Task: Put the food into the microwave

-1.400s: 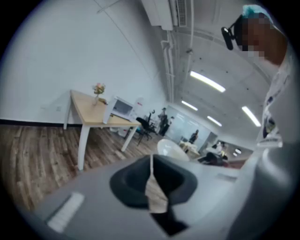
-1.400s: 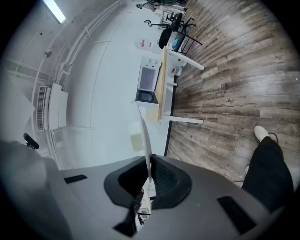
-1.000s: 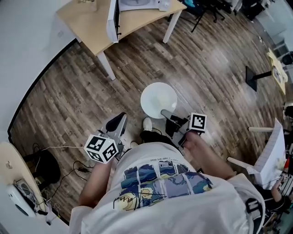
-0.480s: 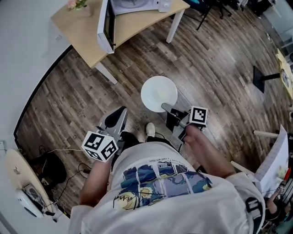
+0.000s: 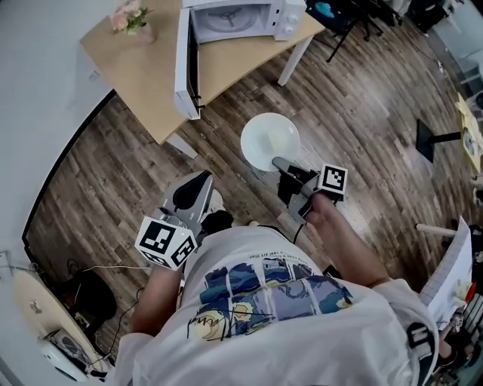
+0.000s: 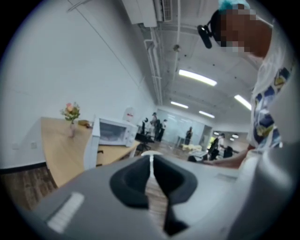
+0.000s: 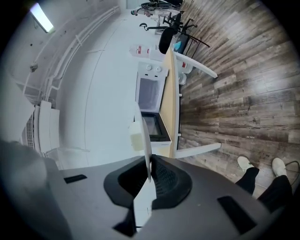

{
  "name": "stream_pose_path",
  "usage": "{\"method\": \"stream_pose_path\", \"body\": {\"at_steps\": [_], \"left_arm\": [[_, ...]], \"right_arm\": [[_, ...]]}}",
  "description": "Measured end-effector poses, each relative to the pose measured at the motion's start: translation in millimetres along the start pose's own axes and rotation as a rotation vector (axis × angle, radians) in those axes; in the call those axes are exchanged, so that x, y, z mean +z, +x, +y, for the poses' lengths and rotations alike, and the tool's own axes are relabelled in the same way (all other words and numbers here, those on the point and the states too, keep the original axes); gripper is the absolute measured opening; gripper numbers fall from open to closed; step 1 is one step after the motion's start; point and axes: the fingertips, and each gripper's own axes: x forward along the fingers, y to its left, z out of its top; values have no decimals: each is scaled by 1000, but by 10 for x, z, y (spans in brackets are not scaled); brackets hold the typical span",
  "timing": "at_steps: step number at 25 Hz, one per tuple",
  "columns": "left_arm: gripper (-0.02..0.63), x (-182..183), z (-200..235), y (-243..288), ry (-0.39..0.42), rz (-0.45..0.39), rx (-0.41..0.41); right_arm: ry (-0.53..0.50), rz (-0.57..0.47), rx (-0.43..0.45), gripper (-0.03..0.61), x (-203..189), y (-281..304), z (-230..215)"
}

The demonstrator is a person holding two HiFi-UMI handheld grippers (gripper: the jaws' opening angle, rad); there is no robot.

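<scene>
I am holding my left gripper (image 5: 198,183) closed on nothing, while my right gripper (image 5: 278,161) is pinching the near rim of the white plate (image 5: 269,140), which is carrying pale food (image 7: 136,136) just beyond its jaws, well short of the open microwave (image 5: 241,19) on the table (image 5: 143,68).

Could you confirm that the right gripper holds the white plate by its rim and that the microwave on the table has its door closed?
Not quite: the microwave has its door open, swung out to the side with the cavity showing, as the head view shows. The rest stands: the right gripper holds the white plate by its rim, and the microwave sits on the table.
</scene>
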Motion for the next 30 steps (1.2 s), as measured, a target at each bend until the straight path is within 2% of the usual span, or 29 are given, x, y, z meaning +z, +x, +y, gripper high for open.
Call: {"method": "stream_pose_path", "body": {"at_steps": [6, 10, 15, 23, 30], "left_arm": [[24, 532, 637, 220, 69, -21, -76], [23, 806, 1104, 381, 84, -35, -75], [23, 1064, 1561, 622, 53, -70, -17], [23, 1436, 1970, 1170, 55, -73, 125], [23, 1621, 2146, 1510, 31, -62, 234]], "right_arm": [[-8, -93, -3, 17, 593, 719, 269], [7, -140, -16, 17, 1085, 1257, 310], [20, -136, -32, 17, 1762, 1930, 315], [30, -65, -44, 17, 2814, 2896, 275], [71, -21, -73, 17, 3410, 3560, 109]]}}
